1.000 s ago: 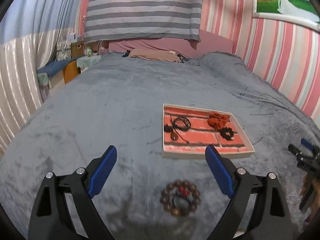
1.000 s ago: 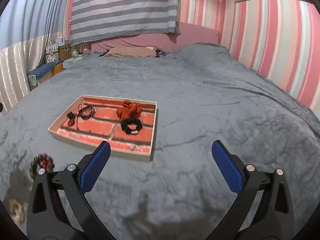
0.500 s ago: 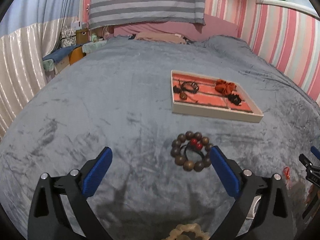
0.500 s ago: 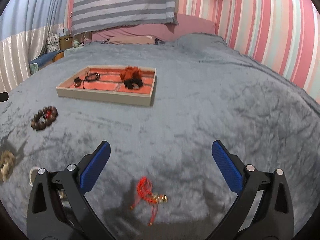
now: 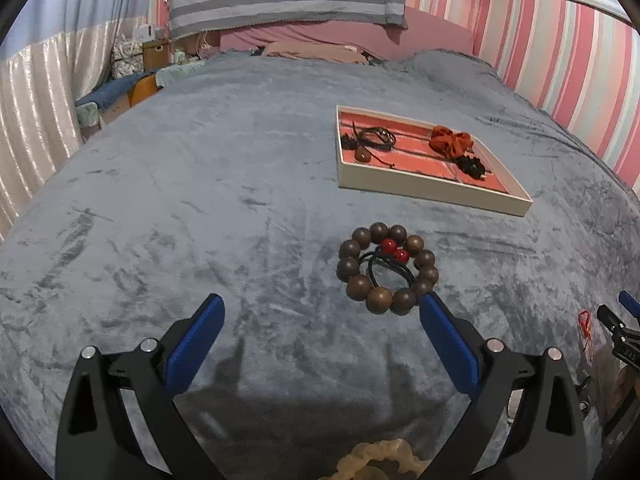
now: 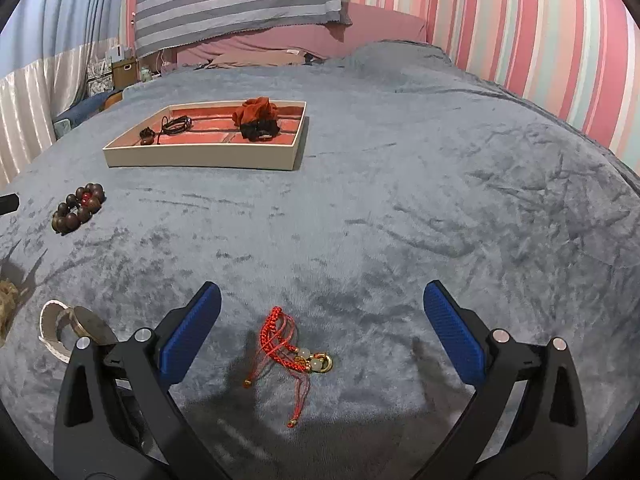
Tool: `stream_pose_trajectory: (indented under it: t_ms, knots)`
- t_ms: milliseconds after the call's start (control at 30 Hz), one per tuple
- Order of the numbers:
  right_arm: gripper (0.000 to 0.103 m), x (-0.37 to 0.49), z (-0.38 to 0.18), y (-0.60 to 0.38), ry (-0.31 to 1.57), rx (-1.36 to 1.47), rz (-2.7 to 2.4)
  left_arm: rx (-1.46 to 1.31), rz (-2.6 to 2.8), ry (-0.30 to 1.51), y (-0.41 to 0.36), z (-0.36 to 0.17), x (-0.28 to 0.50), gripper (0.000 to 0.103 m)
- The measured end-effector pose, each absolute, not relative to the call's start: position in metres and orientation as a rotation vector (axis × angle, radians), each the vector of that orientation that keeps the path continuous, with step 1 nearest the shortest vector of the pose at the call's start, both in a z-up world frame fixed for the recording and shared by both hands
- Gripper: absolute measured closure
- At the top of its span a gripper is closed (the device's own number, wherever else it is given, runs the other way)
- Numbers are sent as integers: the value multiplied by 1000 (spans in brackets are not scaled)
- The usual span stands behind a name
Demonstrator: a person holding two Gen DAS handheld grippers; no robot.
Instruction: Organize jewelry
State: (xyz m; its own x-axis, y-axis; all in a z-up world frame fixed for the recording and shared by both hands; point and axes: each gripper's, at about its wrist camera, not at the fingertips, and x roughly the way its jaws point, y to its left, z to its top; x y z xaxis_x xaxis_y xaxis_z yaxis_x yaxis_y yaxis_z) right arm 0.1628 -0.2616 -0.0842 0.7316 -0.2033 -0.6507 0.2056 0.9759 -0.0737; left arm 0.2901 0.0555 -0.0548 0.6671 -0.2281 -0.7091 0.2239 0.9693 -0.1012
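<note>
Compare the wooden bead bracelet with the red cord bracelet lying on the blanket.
The wooden bead bracelet is a closed ring of big brown beads; the red cord bracelet is thin braided string with loose trailing ends. The first has two red beads, the second pale beads and a gold ring. Both lie on the blanket, outside the tray.

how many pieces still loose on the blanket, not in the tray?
5 visible: wooden bead bracelet with a hair tie inside its ring, red cord bracelet, pale scrunchie, white band. More may lie out of view.
</note>
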Motion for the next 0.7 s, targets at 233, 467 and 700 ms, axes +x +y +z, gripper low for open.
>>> stream_pose_trajectory:
  t_ms: [233, 467, 700]
  knots:
    - [6, 170, -93, -265, 746, 7, -225, -7, -262, 844, 49, -68, 313, 8]
    - [16, 178, -99, -268, 778, 25, -216, -3, -249, 864, 49, -74, 340, 29]
    - [21, 181, -106, -267, 804, 20, -215, 66, -243, 871, 34, -83, 360, 31]
